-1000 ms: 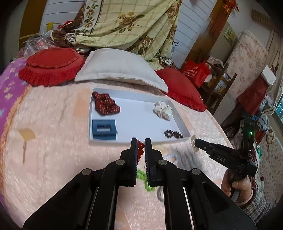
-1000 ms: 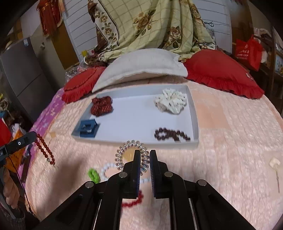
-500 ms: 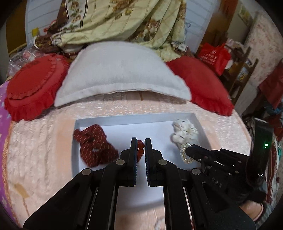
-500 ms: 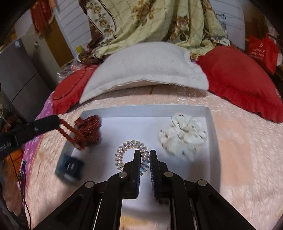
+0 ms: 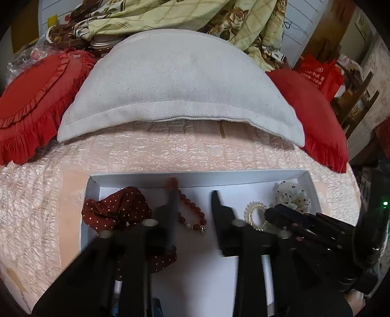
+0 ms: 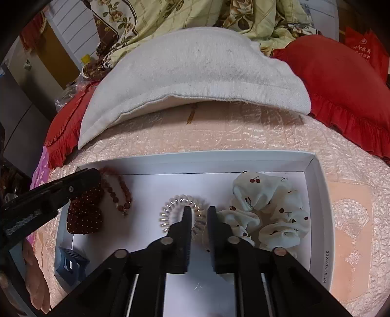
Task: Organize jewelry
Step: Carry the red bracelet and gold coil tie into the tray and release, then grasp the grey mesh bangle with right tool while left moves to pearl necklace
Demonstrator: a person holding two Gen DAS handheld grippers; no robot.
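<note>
The left gripper (image 5: 195,197) has its jaws apart, having just been opening; the red bead bracelet (image 5: 192,214) lies on the tray floor between and just beside them, no longer pinched. The right gripper (image 6: 198,211) also has its jaws parted a little, having just been opening, and the clear spiral hair tie (image 6: 180,209) lies flat on the tray under its tips, one side of the coil in the gap, the pads not pressing it.

Both grippers hang over the white tray (image 6: 314,195), which sits on a bed covered by a pale pink quilt (image 6: 219,136). In the tray, a dark red dotted scrunchie (image 5: 117,209) lies at the left, touching the bracelet; a cream scrunchie with cherries (image 6: 270,212) lies at the right, just beside the spiral tie; a blue hair claw (image 6: 70,265) sits at the near left corner.

Beyond the tray lies a grey-white pillow (image 5: 180,80), flanked by red frilled cushions (image 5: 31,97), with a floral blanket (image 6: 170,17) behind.
</note>
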